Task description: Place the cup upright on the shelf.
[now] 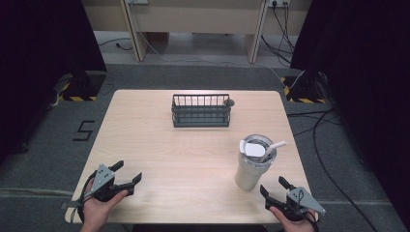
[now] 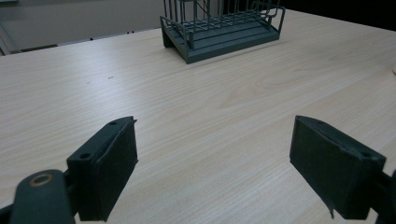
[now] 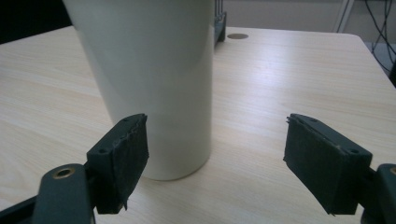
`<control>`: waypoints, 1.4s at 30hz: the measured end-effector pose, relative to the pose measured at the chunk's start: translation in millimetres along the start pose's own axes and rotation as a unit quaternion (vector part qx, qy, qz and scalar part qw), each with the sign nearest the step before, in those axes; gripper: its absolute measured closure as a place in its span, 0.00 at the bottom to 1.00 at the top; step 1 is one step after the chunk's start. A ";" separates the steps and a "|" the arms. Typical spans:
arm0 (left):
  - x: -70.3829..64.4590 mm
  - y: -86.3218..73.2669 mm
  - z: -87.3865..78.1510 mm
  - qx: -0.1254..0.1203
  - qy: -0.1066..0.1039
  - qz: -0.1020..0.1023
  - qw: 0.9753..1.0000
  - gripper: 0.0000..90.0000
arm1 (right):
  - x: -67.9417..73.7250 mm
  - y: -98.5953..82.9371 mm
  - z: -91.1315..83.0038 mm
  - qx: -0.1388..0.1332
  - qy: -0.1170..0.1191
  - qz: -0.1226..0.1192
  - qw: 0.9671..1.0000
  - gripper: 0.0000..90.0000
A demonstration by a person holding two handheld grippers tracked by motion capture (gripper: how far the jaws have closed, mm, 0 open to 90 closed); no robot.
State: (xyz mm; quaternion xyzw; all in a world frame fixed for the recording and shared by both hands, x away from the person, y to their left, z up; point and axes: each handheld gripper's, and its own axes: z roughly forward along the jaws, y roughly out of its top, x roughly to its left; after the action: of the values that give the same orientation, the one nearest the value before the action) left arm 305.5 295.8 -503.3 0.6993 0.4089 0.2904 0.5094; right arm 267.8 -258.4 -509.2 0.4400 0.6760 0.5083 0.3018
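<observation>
Only a floor-taped "5" (image 1: 83, 130) reads, while left gripper (image 1: 127, 176) and right gripper (image 1: 271, 186) gape empty.

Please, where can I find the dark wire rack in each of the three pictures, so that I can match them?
High view: the wire rack stands at the far middle of the table.
Left gripper view: top centre, far beyond the open tongs.
Right gripper view: a sliver at the top, behind the white tumbler.
Shared landmark: the light wooden tabletop.
</observation>
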 end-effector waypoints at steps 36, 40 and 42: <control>0.2 -2.2 1.9 0.000 -0.007 -0.012 1.000 0.16 | 21.6 18.3 55.7 0.005 0.041 -0.034 0.999 0.08; 0.0 -2.2 1.8 0.000 -0.007 -0.012 1.000 0.16 | 24.7 18.6 61.4 0.009 0.044 -0.028 0.999 0.07; 0.2 -2.3 1.8 -0.001 -0.007 -0.013 1.000 0.16 | 24.6 19.1 64.3 0.009 0.043 -0.029 0.999 0.07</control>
State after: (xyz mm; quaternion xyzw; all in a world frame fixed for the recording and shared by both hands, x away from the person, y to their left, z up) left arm 306.5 295.5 -506.0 0.6957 0.4140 0.2794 0.5163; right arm 317.7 -207.2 -509.4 0.4005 0.7055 0.5117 0.2828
